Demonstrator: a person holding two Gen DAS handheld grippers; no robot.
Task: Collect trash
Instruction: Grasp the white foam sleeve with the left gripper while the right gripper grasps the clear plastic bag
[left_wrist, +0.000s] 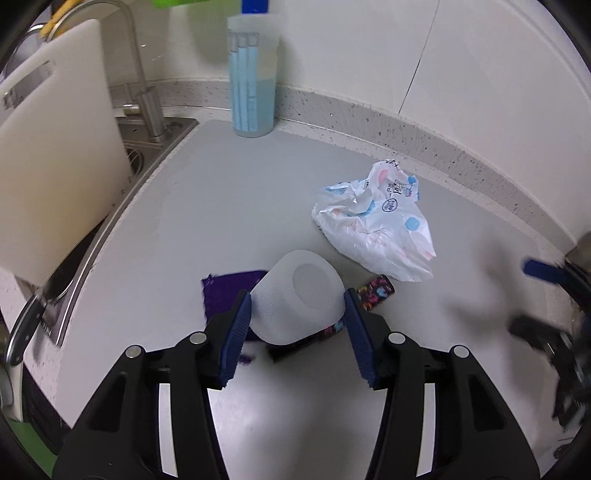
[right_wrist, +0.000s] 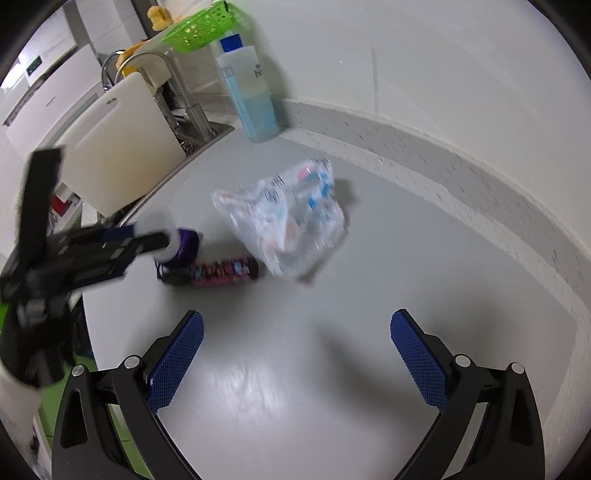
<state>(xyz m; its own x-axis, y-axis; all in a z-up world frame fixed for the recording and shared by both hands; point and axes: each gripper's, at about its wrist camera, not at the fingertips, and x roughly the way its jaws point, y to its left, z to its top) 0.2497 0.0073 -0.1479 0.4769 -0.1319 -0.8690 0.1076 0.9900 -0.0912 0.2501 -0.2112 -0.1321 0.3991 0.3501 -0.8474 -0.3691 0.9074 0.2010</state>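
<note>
Gripping a white foam cup (left_wrist: 298, 297), left claw (left_wrist: 297, 306); right claw (right_wrist: 296, 334) agape.

Print on crumpled plastic bag (left_wrist: 373, 225): dark characters and a round blue logo near its upper fold, too small and creased to read; handwritten dark mark on bottle (right_wrist: 249, 96) of blue liquid, illegible; no other text resolves.

Grey counter (left_wrist: 229, 206): bag (left_wrist: 376, 225), bottle (left_wrist: 253, 77).

A grey counter (left_wrist: 229, 206) meets a speckled backsplash (left_wrist: 424, 144) and white wall (left_wrist: 480, 74), beside a steel sink (left_wrist: 147, 140).
</note>
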